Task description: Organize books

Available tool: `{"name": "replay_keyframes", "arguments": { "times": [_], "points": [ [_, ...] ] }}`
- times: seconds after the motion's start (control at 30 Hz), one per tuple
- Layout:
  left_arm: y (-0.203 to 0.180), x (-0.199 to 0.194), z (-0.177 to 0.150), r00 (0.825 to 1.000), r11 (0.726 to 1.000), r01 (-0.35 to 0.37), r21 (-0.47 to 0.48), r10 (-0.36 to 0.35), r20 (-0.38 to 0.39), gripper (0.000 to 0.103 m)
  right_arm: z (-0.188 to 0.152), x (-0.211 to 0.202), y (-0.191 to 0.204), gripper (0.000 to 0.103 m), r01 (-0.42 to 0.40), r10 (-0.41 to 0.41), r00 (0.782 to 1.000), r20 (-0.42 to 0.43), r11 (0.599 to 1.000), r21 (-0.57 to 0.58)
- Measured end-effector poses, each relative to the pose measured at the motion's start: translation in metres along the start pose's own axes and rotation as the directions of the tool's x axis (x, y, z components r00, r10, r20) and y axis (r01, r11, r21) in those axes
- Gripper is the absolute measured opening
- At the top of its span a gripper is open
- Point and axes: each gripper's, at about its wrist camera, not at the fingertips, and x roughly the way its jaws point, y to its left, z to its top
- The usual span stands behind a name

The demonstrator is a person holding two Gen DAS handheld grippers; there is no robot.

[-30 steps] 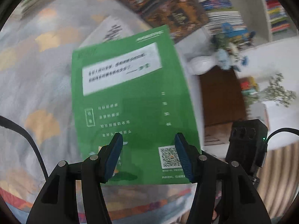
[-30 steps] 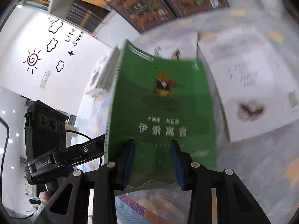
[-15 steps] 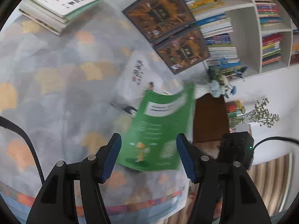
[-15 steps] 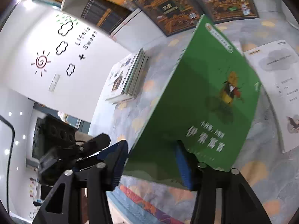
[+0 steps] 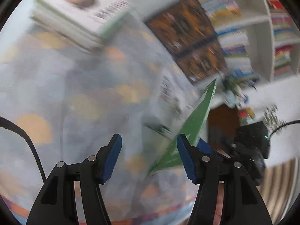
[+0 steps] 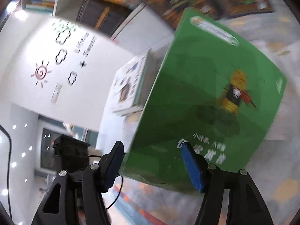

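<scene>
One green book (image 6: 206,101) between opening right fingers (image 6: 193,168), grip unclear; left fingers (image 5: 110,157) open, empty; stack (image 5: 75,16) waits, loose books remain.

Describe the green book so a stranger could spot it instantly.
Start at the patterned grey cloth with orange blotches that covers the table. Near its front edge, the green book stands tilted between the right gripper's jaws. It is the only green cover here, with an orange-and-black cartoon figure and white Chinese title; the neighbouring books are white or dark brown.

A patterned grey cloth surface (image 5: 78,86) bears a book stack (image 5: 78,18) and white booklet (image 5: 172,101).
</scene>
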Motion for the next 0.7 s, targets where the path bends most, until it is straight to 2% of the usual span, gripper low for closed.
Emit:
{"name": "replay_keyframes", "arguments": {
  "times": [0.07, 0.13, 0.2, 0.3, 0.4, 0.47, 0.53, 0.6, 0.63, 0.67, 0.7],
  "points": [
    [0.019, -0.017, 0.006, 0.998, 0.999, -0.044, -0.008, 0.045, 0.038, 0.058, 0.000, 0.015, 0.014, 0.063, -0.018, 0.018, 1.000, -0.017, 1.000, -0.016],
    [0.026, -0.025, 0.012, 0.995, 0.996, -0.087, 0.025, 0.086, 0.042, 0.058, -0.003, 0.018, 0.019, 0.063, -0.006, 0.006, 1.000, -0.012, 1.000, -0.028],
    [0.028, -0.020, 0.018, 0.996, 0.994, -0.092, 0.067, 0.092, 0.000, 0.058, -0.012, 0.014, 0.010, 0.063, 0.057, -0.057, 0.998, -0.006, 0.998, -0.018],
    [0.022, 0.002, 0.023, 0.991, 0.985, -0.104, 0.135, 0.114, -0.067, 0.058, -0.026, 0.014, -0.013, 0.063, 0.175, -0.173, 0.984, -0.038, 0.984, 0.039],
    [0.020, 0.029, 0.025, 0.981, 0.978, -0.101, 0.185, 0.129, -0.147, 0.058, -0.045, 0.009, -0.033, 0.063, 0.289, -0.287, 0.957, -0.038, 0.955, 0.069],
    [0.021, 0.041, 0.025, 0.970, 0.968, -0.129, 0.214, 0.168, -0.174, 0.058, -0.056, 0.006, -0.046, 0.063, 0.335, -0.333, 0.942, -0.031, 0.937, 0.103],
    [0.022, 0.050, 0.024, 0.963, 0.962, -0.136, 0.235, 0.184, -0.197, 0.056, -0.065, 0.002, -0.052, 0.053, 0.361, -0.362, 0.932, -0.018, 0.924, 0.128],
    [0.021, 0.057, 0.021, 0.959, 0.958, -0.117, 0.263, 0.178, -0.222, 0.047, -0.071, 0.003, -0.057, 0.046, 0.396, -0.398, 0.917, -0.012, 0.908, 0.138],
    [0.021, 0.062, 0.019, 0.953, 0.950, -0.129, 0.285, 0.198, -0.231, 0.043, -0.073, 0.003, -0.060, 0.041, 0.407, -0.410, 0.912, -0.006, 0.903, 0.135],
    [0.021, 0.064, 0.017, 0.948, 0.939, -0.145, 0.312, 0.222, -0.229, 0.037, -0.074, 0.004, -0.060, 0.039, 0.418, -0.422, 0.906, 0.006, 0.899, 0.128],
    [0.021, 0.065, 0.015, 0.946, 0.931, -0.148, 0.334, 0.231, -0.226, 0.036, -0.074, 0.006, -0.059, 0.038, 0.426, -0.431, 0.902, 0.017, 0.897, 0.117]
  ]
}}
